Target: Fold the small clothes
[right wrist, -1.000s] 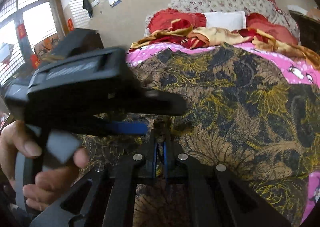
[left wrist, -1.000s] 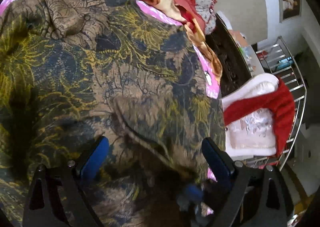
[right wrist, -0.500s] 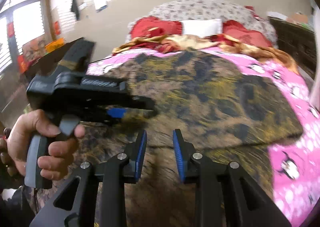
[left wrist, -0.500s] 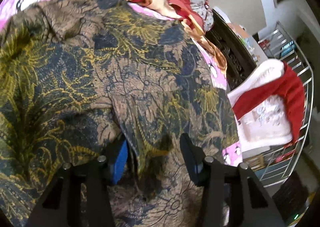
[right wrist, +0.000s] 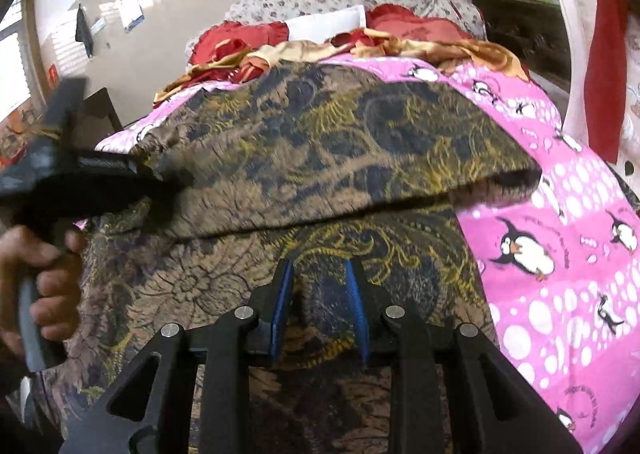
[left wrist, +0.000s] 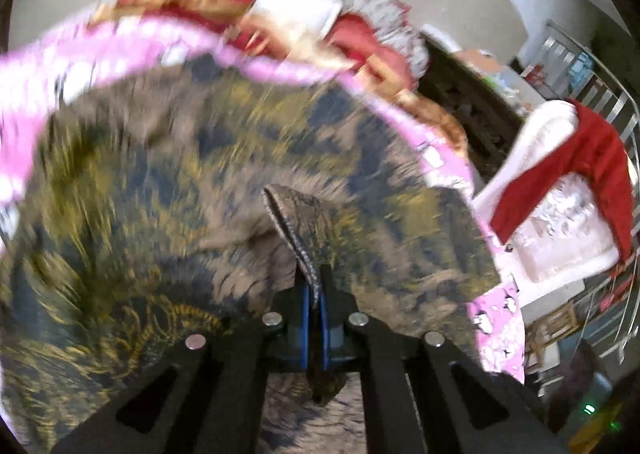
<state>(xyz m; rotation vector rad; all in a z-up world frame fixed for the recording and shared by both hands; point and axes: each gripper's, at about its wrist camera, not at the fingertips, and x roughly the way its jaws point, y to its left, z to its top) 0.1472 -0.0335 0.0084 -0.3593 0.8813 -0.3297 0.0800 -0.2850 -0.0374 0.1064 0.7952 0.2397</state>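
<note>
Pink bedsheet under patterned garment; left gripper clamped on hem (right gripper apart).

Heavy motion blur across the left wrist view, sharper right view, fisheye-dark corners, soft daylight

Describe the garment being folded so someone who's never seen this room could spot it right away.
Start at the pink penguin-print bedsheet. Spread over it lies the patterned garment, its near edge pinched in the left gripper. Unlike the red and gold cloths heaped by the pillows, it is brown with dark blue and mustard floral swirls.
</note>
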